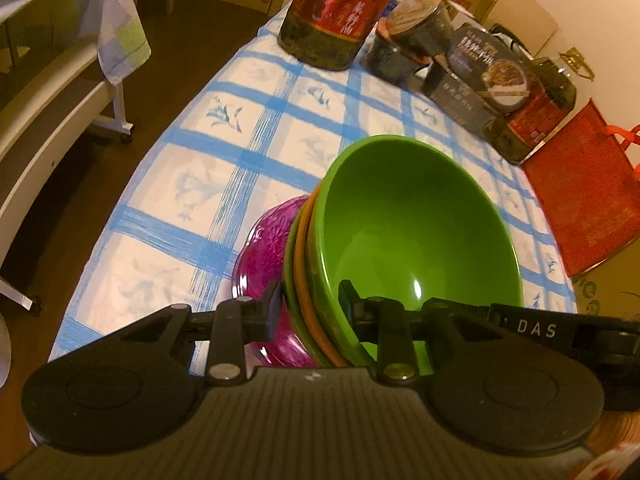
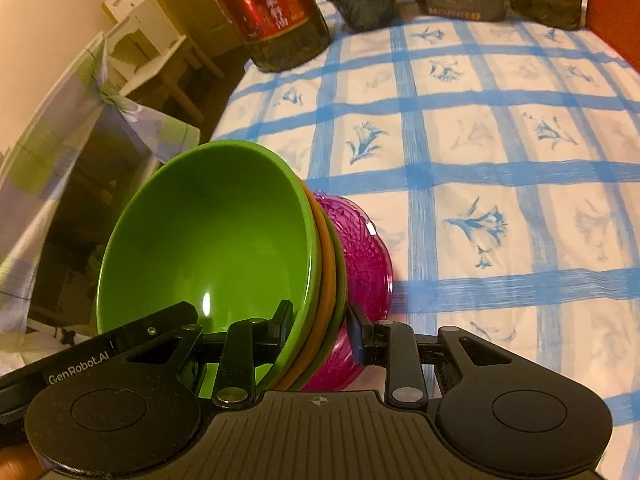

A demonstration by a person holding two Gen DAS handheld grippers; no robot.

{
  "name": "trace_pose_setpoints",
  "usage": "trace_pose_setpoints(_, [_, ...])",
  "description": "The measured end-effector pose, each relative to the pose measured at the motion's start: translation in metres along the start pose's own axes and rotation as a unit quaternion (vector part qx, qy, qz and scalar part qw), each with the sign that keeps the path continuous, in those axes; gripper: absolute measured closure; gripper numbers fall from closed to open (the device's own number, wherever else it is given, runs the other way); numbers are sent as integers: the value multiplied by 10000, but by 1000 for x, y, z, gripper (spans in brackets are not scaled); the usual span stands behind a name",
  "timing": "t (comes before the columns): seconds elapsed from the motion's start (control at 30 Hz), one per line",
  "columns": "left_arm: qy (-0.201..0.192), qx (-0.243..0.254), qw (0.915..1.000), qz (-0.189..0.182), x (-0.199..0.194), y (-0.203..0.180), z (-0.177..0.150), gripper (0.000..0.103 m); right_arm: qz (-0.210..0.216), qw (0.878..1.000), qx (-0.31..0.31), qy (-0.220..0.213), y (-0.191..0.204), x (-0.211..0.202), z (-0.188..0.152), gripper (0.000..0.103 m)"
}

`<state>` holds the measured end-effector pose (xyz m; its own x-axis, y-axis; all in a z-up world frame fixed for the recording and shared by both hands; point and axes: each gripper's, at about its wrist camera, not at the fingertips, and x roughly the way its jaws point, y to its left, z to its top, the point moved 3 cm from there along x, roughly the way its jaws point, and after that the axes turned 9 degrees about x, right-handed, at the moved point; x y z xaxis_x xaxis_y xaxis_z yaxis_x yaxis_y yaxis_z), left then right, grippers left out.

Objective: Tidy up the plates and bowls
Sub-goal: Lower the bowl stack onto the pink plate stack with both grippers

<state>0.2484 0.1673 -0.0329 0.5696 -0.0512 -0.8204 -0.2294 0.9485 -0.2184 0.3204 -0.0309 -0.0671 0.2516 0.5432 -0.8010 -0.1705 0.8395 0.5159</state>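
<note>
Two claws hold one nested stack of bowls, tilted on edge above the checked table (image 2: 500,152). The left claw (image 1: 310,312) pinches the stack's rim at its near edge: one finger lies against the outer wall beside the magenta glass bowl (image 1: 264,256), the other inside the green bowl (image 1: 416,232). The right claw (image 2: 320,326) pinches the same rim from the opposite side, one finger inside the green bowl (image 2: 208,236), the other by the magenta glass bowl (image 2: 360,248). From each claw the stack rises toward 12 o'clock, its open mouth turned to 3 o'clock in the left wrist view and to 9 o'clock in the right wrist view; both hands are equally close, so the stack's axis runs across the two claws. The stack reads, inside out: glossy green bowl, an orange rim (image 1: 304,280), a second green rim, then the textured magenta glass one. Large oil bottles (image 1: 340,8) and dark noodle tubs (image 1: 472,76) stand well apart at 12 to 1 o'clock along the table's far edge. Probable next need: levelling the stack before lowering it.
</note>
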Motion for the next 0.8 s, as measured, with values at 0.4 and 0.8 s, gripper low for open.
trace_pose_setpoints(0.4, [64, 70, 9999, 33, 15, 7, -4, 75, -13, 9998, -196, 51, -2, 20, -2, 74])
trace_pose_setpoints(0.8, [95, 51, 9999, -38, 15, 5, -2, 74, 72, 9999, -80, 123, -8, 25, -2, 74])
